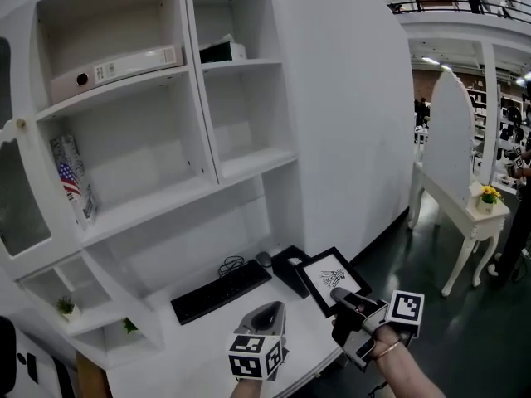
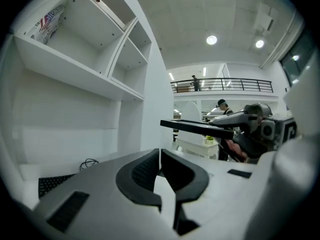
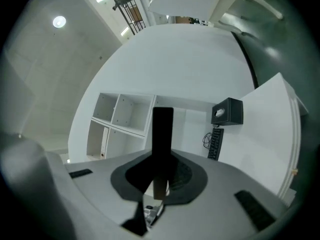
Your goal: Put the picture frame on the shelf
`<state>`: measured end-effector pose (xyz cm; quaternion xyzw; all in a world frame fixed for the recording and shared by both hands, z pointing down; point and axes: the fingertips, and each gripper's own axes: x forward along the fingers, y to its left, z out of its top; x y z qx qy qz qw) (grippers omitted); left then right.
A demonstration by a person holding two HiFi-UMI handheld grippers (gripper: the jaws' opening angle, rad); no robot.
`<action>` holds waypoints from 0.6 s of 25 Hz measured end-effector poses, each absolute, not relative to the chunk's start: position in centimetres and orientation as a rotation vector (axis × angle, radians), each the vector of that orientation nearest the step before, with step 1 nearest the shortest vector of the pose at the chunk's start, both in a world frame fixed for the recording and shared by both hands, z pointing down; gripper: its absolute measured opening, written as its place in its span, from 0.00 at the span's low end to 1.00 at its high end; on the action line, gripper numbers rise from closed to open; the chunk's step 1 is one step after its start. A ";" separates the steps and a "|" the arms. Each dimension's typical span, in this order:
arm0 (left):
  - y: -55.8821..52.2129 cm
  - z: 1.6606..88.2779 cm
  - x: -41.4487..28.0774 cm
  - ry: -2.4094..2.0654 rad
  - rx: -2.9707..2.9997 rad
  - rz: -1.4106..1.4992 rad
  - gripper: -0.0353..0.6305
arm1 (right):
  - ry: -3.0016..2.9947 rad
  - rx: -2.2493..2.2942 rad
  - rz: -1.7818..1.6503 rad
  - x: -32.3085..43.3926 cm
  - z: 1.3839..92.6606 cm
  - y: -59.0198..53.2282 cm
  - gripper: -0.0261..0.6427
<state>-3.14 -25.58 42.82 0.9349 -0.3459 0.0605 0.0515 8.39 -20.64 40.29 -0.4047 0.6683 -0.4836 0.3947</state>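
The picture frame (image 1: 332,276), black with a white sheet and a small dark drawing, is held slightly above the white desk's right end. My right gripper (image 1: 340,295) is shut on its near edge. In the right gripper view the frame (image 3: 162,129) shows edge-on as a dark strip clamped between the jaws of that gripper (image 3: 161,170). My left gripper (image 1: 270,309) hovers left of the frame with jaws shut and nothing in them. The left gripper view shows its closed jaws (image 2: 160,156), with the frame (image 2: 197,128) edge-on to the right. The white shelf unit (image 1: 249,166) rises behind the desk.
A black keyboard (image 1: 221,292), a mouse (image 1: 263,259) and a black box (image 1: 286,265) lie on the desk. A white device (image 1: 116,66) and a flag-printed packet (image 1: 73,185) occupy the left shelves. A white side table (image 1: 465,214) with yellow flowers (image 1: 489,196) stands at the right.
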 end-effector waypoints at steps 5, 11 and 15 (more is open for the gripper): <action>-30.4 40.6 -1.5 -1.156 2.830 0.152 0.08 | 1.773 -0.969 -1.255 9.9 37.6 -26.2 0.09; -34.0 37.6 0.3 -1.248 2.824 0.122 0.08 | 1.806 -0.887 -1.278 11.5 33.7 -31.3 0.09; -35.8 35.4 0.9 -1.313 2.825 0.106 0.08 | 1.843 -0.807 -1.281 11.7 30.3 -34.0 0.09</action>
